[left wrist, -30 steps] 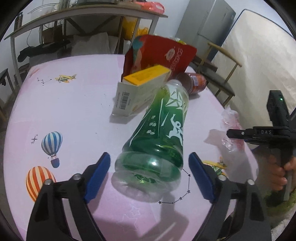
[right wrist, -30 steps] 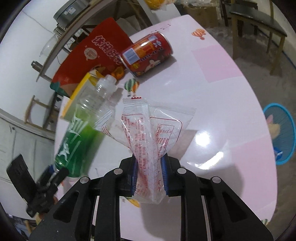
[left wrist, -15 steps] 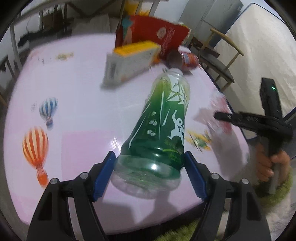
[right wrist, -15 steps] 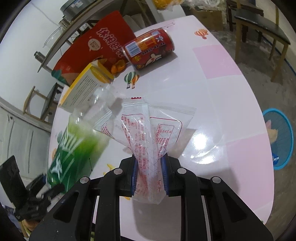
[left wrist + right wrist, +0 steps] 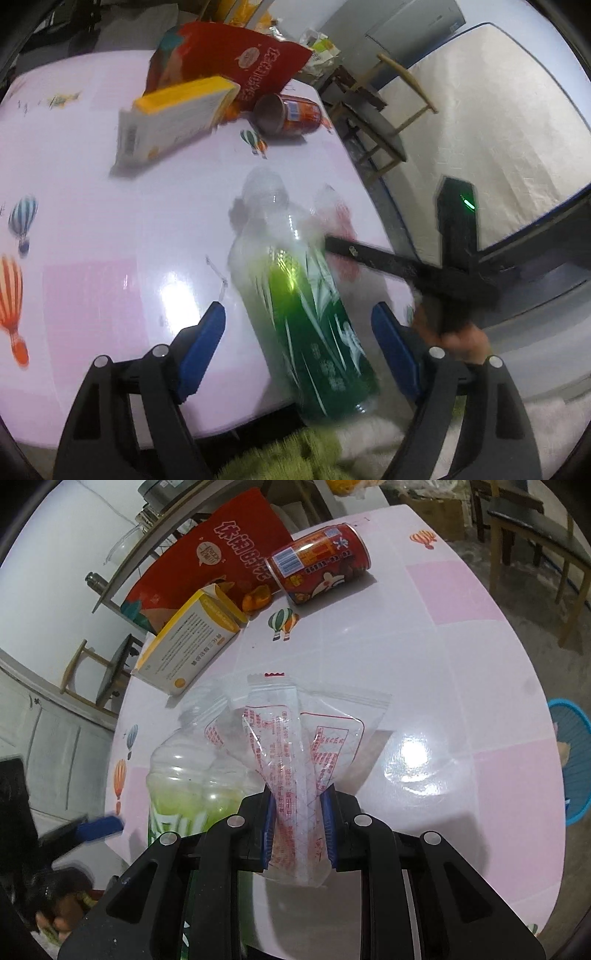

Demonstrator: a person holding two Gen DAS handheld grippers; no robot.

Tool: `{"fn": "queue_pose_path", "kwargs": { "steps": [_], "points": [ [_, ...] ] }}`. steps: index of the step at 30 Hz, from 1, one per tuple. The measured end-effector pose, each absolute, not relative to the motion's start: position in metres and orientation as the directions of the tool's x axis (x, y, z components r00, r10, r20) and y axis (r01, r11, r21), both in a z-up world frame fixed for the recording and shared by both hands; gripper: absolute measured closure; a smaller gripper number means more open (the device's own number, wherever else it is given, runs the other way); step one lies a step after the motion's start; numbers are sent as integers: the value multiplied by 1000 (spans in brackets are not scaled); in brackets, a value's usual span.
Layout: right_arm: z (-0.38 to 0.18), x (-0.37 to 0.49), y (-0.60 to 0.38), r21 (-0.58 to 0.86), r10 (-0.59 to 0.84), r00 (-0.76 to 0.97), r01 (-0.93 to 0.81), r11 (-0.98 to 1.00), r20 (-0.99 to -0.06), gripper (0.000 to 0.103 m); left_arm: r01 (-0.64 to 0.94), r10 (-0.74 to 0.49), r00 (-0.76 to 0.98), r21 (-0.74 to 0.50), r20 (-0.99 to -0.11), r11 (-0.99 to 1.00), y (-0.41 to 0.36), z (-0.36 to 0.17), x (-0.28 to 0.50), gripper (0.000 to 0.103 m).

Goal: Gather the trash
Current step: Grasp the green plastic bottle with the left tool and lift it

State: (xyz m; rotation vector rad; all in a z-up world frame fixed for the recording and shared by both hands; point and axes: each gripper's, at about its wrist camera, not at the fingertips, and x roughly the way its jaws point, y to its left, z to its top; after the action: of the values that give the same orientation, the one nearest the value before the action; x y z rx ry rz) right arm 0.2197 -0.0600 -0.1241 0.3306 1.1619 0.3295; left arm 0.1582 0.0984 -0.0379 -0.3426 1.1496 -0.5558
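Pink and glossy, a round table printed with hot-air balloons fills both wrist views, in a cluttered room with chairs and a shelf behind.

Nearest to us, our right gripper is clamped on a crumpled clear plastic bag, thin film with red printing, bunched between the blue pads and fanning open above them. Beside it, our left gripper has its jaws opening. A green-labelled plastic bottle lies between them, but the pads stand clear of its sides. The bottle is smooth, ribbed, clear at the shoulder, and blurred with motion. Its base hangs past the table's near edge, above a green fuzzy mat; its neck points toward the bag held by the right gripper. Whether the neck has entered the bag mouth we cannot tell.

We judge the step in hand to be getting the bottle into the bag. Next, the bag mouth needs to be held wide and steady while the bottle is guided in neck first. A loose round bottle at the edge could roll or drop.

Farther off lie more pieces to collect: a rectangular white-and-yellow carton on its side, a red metal can tipped over, and behind them a flat red glossy snack pouch.
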Motion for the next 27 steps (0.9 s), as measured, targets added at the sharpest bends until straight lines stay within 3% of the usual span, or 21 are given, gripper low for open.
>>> {"fn": "queue_pose_path", "kwargs": {
  "steps": [12,23,27],
  "points": [
    [-130,221,-67,458,459,347,-93,884,-818,82,-2,-569,234,-585,-789,811,94,-82,210,24],
    [-134,219,-76,481,482,347,-98,872,-804,82,-13,-581,238,-601,-778,799,90,-89,215,32],
    [-134,218,-78,478,479,353,-96,873,-804,82,84,-572,347,-583,-743,808,91,-57,201,32]
  ]
}}
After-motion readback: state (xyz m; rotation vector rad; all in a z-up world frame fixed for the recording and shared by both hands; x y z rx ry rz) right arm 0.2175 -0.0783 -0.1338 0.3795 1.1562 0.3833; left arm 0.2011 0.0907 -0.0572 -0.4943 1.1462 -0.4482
